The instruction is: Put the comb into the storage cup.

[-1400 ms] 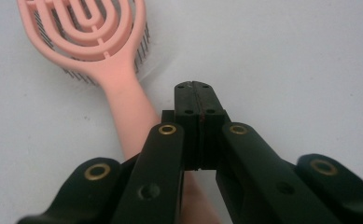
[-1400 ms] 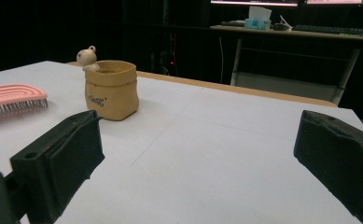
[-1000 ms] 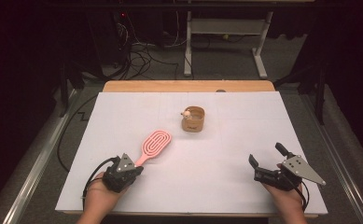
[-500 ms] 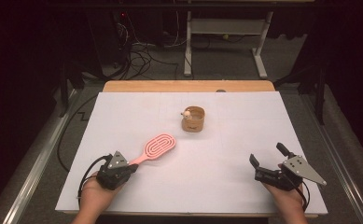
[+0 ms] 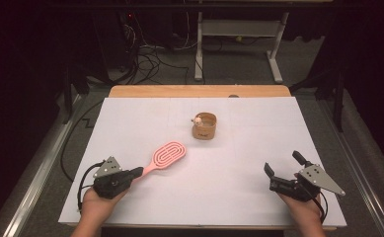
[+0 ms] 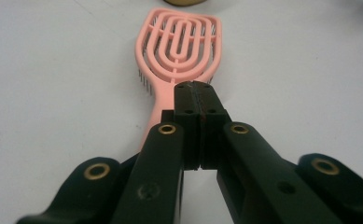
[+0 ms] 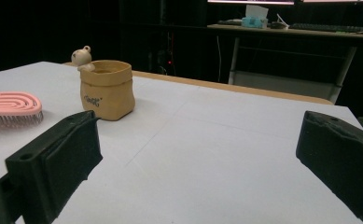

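On table | brush (image 5: 166, 155) handle clamped in left gripper (image 5: 139, 172) (bristles down)

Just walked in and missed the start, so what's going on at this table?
A person holds a gripper in each hand over a white-covered table. The left gripper is shut on the handle of a pink hairbrush, whose bristles face down. The right gripper is open and holds nothing, near the table's front right. A small tan pot stands untouched toward the back.

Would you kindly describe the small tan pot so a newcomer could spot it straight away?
On the white table, look past the middle toward the far wooden edge. The tan pot stands there alone, shaped like a soft sack, with a tiny pale figure perched on its rim.
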`<state>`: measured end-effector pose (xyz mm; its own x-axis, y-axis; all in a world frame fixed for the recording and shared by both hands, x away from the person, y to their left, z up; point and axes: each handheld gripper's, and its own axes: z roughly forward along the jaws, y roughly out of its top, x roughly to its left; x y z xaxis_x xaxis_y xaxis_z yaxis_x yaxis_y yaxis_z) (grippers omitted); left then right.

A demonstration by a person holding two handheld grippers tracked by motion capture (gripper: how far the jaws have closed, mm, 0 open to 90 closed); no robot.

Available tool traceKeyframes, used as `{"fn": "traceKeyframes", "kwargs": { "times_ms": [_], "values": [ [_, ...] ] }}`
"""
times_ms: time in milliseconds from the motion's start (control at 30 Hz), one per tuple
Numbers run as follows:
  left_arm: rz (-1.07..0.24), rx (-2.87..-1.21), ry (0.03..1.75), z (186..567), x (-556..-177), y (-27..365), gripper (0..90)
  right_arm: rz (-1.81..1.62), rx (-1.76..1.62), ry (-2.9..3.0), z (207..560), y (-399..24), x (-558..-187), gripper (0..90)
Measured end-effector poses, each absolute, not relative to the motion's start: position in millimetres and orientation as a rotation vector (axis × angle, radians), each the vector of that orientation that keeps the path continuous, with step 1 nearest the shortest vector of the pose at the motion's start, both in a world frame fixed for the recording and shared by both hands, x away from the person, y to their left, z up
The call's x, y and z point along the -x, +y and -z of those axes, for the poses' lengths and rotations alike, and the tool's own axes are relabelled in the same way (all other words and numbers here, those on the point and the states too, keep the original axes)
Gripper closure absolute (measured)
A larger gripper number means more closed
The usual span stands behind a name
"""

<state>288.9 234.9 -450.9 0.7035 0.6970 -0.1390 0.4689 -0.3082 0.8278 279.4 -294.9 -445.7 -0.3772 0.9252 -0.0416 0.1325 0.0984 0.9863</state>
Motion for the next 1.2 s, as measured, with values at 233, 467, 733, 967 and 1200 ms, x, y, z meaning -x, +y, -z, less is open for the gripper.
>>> {"fn": "traceKeyframes", "kwargs": {
  "times_ms": [233, 467, 733, 967, 1200],
  "values": [
    [-0.284, -1.879, 0.905, 451, -290, 247, 83.8, -1.355, -1.063, 1.637, 446, -295, -280, 0.2],
    [-0.308, -1.872, 0.909, 451, -290, 249, 78.9, -1.355, -1.064, 1.636, 446, -296, -280, 0.2],
    [-0.31, -1.866, 0.913, 451, -290, 251, 69.3, -1.354, -1.062, 1.64, 446, -295, -280, 0.2],
    [-0.359, -1.882, 0.913, 449, -289, 249, 53.4, -1.361, -1.069, 1.641, 447, -296, -281, 0.3],
    [-0.374, -1.886, 0.919, 449, -289, 249, 43.6, -1.364, -1.069, 1.641, 447, -296, -280, 0.3]
  ]
}}
